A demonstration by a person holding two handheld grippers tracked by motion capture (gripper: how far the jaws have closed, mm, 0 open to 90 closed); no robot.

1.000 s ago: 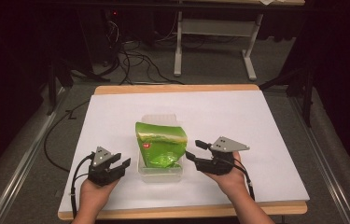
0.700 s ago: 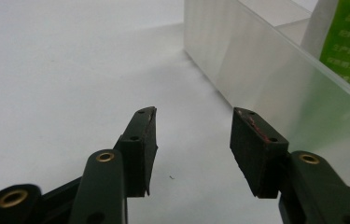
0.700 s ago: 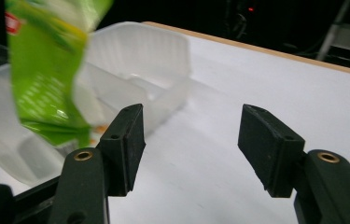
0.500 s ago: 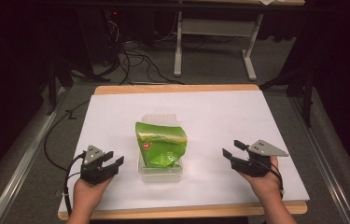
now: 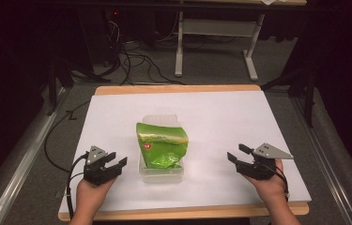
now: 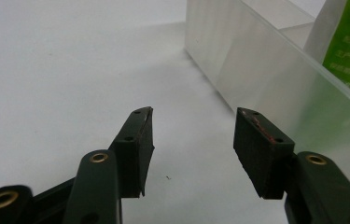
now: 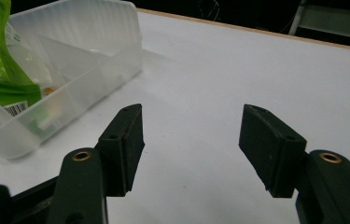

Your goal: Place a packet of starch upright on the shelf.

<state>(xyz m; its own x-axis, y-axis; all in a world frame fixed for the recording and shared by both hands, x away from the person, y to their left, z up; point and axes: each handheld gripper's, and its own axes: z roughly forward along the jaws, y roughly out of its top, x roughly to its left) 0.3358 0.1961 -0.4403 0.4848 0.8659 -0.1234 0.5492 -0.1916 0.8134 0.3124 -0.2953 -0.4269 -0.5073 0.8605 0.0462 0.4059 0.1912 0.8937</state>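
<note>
Green bag [image 5: 161,148]: sits upright in the clear plastic box [image 5: 160,169] at the middle of the white table [image 5: 220,112], its top leaning over the rim; nobody is touching it.
Table: bare white surface on both sides of the box now, with a hand parked on each side.
Right gripper [image 5: 235,155]: a second ago it was right up against the bag's side; now it is well out to the right, near the table's edge, jaws spread with nothing between them.
Left gripper [image 5: 119,160]: just beside the box's left wall, hardly shifted, and its jaws have just been opening — wide apart, empty, only table between the pads [image 6: 137,144].
Box wall: clear of both grippers; from the left gripper view it runs close past the right pad, not touching.
Read: both hands have let go and backed off, so the bagging looks finished and the bag is left to stand alone.
</note>
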